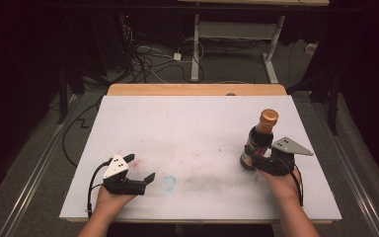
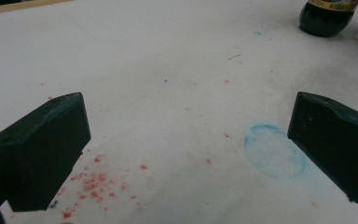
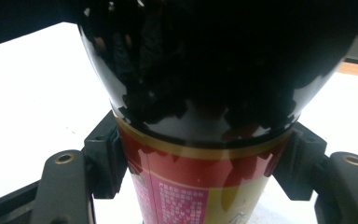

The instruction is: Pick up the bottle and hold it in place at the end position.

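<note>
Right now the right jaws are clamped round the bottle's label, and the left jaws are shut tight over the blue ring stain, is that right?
Not quite. The left gripper is wide open, with nothing between its jaws; the left gripper view shows bare table between them, the blue ring near one jaw. The rest holds: in the right gripper view the right gripper grips the bottle at its label.

My right gripper [image 1: 259, 160]: black jaws, grey three-cornered plate on top. My left gripper [image 1: 139, 174]: black, white plate. Bottle [image 1: 257, 141]: dark glossy glass, copper-orange cap [image 1: 269, 117], red label [image 3: 186, 186] with gold band and gold lower part, pink panel of fine print. Table top [image 1: 187, 128]: white, speckled with red crumbs [image 2: 93, 182], faint blue ring [image 2: 274, 150], grey smudge. Far edge: pale wood.
</note>
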Available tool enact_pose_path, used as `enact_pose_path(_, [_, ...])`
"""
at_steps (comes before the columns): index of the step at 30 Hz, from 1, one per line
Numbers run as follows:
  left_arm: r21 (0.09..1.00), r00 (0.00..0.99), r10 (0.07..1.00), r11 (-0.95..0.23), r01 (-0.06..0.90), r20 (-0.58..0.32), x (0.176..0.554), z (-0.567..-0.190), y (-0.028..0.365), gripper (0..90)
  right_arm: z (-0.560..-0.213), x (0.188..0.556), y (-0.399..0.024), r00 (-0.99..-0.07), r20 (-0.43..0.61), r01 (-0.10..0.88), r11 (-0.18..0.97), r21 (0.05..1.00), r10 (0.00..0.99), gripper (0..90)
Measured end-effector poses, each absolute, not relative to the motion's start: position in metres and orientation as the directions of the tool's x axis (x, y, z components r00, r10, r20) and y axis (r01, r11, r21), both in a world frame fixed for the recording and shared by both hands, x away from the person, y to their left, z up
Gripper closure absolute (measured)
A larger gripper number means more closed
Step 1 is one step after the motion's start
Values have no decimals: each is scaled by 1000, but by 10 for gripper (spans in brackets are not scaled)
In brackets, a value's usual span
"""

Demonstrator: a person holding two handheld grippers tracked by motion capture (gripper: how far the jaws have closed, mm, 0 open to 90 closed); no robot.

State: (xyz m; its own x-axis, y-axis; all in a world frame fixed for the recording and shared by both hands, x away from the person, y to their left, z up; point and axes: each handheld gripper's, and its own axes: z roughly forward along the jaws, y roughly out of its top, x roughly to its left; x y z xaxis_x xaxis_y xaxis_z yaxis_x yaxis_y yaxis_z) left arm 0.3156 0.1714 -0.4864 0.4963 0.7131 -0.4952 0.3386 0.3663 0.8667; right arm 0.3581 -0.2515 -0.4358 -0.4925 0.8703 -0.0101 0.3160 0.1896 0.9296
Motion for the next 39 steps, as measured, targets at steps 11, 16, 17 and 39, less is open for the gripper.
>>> enact_pose_path(11, [864, 511, 698, 371, 342, -502, 318, -491, 176, 0, -427, 363, -229, -520, -31, 291, 211, 933, 854, 324])
enact_pose_path(16, [862, 509, 697, 372, 344, -504, 319, -492, 175, 0, -427, 368, -217, -542, -30, 280, 215, 936, 840, 324])
enact_pose_path(17, [859, 504, 698, 378, 345, -509, 319, -492, 176, 0, -427, 369, -214, -546, -26, 284, 214, 935, 838, 324])
enact_pose_path(39, [859, 517, 688, 373, 350, -509, 318, -492, 176, 0, -427, 405, -141, -647, -24, 260, 250, 933, 762, 320])
